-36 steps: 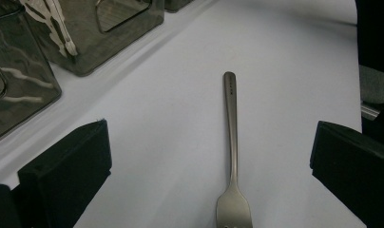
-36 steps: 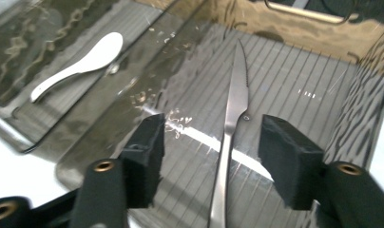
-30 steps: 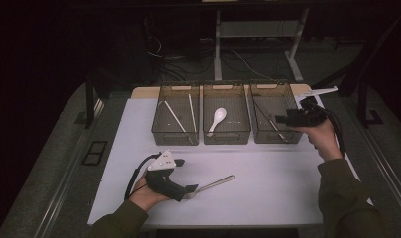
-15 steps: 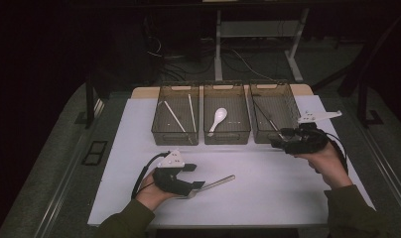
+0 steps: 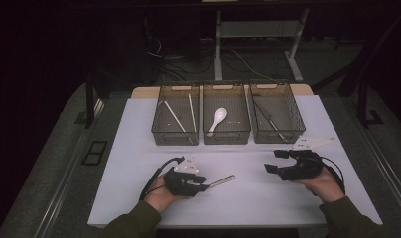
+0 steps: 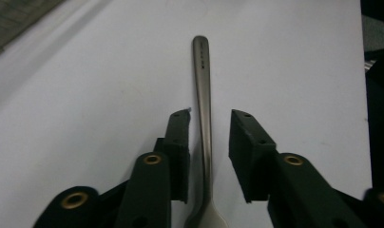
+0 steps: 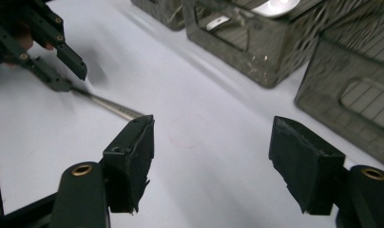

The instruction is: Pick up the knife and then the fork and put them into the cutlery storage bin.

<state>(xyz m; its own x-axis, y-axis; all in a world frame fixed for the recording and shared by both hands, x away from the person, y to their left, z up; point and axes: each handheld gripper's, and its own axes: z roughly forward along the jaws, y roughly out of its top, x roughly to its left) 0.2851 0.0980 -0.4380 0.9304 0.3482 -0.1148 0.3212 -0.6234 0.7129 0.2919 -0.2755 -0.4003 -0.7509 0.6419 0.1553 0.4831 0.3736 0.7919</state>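
The left hand-held gripper [image 6: 208, 142] straddles a metal utensil handle [image 6: 202, 95] lying flat on the white worktop [image 5: 139, 148], jaws narrowly parted, while the right hand-held gripper [image 7: 218, 161] gapes wide, empty.

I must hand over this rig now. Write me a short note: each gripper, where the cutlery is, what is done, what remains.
Left gripper: open, jaws on either side of the metal utensil handle lying on the white table, not clamped yet.
Right gripper: open, empty, above the table near the right bin.
Done: chopsticks in the left bin, white spoon in the middle bin.
Left: close on the handle, lift, sort it into a bin.
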